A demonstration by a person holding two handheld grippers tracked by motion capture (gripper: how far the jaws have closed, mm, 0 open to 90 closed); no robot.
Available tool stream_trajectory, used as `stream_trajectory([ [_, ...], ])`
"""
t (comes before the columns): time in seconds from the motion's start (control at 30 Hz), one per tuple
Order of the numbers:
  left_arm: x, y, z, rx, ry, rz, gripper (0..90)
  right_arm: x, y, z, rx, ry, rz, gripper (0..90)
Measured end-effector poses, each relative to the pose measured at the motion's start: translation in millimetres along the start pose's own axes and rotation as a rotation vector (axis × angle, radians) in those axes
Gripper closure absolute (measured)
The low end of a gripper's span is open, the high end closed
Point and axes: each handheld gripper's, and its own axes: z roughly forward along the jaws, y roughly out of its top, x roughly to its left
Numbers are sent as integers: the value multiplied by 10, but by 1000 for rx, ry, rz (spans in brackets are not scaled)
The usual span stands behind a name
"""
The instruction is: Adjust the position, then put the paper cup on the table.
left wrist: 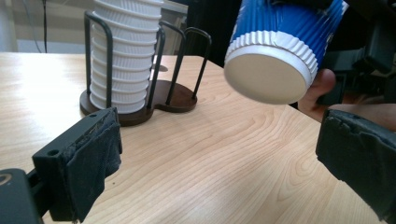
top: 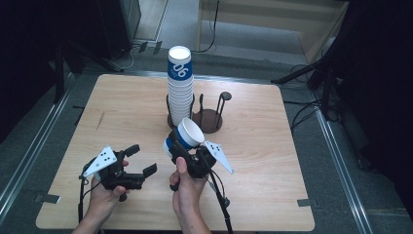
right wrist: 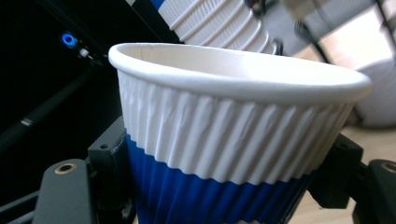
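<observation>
while the right gripper [top: 187, 151] is shut on the blue band of the paper cup [top: 187, 134], held tilted mid-frame above the tabletop [top: 272, 185], the left gripper [top: 141, 161] is wide open and empty. the cup looks light, easily crushed.

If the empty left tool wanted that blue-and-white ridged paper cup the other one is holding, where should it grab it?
Probably the white ridged band just under the rim of the blue-and-white ridged paper cup, approached from the side. The right gripper is already clamped across the blue lower part, and the cup is tilted with its mouth pointing away and upward, so the upper wall is the free part. The left gripper stands open.
</observation>
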Motion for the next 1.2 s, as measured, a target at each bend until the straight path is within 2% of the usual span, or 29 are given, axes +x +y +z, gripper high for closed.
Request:
stream_trajectory([
  [0.13, 37, 14, -33, 2, 10, -6, 13, 5, 29, 4, -18, -3, -95, 237],
  [0.33, 118, 27, -89, 40, 28, -21, 14, -11, 49, 2, -39, -48, -250, 234],
  [0.47, 209, 34, -156, 89, 95, -15, 31, -74, 84, -10, -51, -91, -327, 233],
  [0.5, 224, 34, -169, 98, 115, -12, 79, -106, 114, -22, -61, -102, -350, 232],
  [0.57, 259, 30, -197, 110, 154, -8, 137, -134, 147, -44, -72, -109, -370, 232],
  [0.6, 288, 28, -219, 109, 160, -17, 141, -146, 160, -49, -76, -111, -383, 232],
  [0.67, 333, 28, -254, 111, 160, -34, 137, -169, 190, -67, -77, -124, -416, 232],
  [0.77, 388, 24, -297, 130, 161, -43, 71, -191, 222, -88, -74, -123, -445, 232],
  [0.83, 426, 9, -316, 147, 166, -42, 0, -215, 253, -97, -72, -114, -449, 232],
  [1.0, 544, -91, -371, 175, 222, -44, 0, -308, 326, -116, -101, -115, -469, 232],
  [1.2, 691, -149, -476, 188, 295, -41, 0, -452, 367, -126, -93, -142, -485, 231],
])
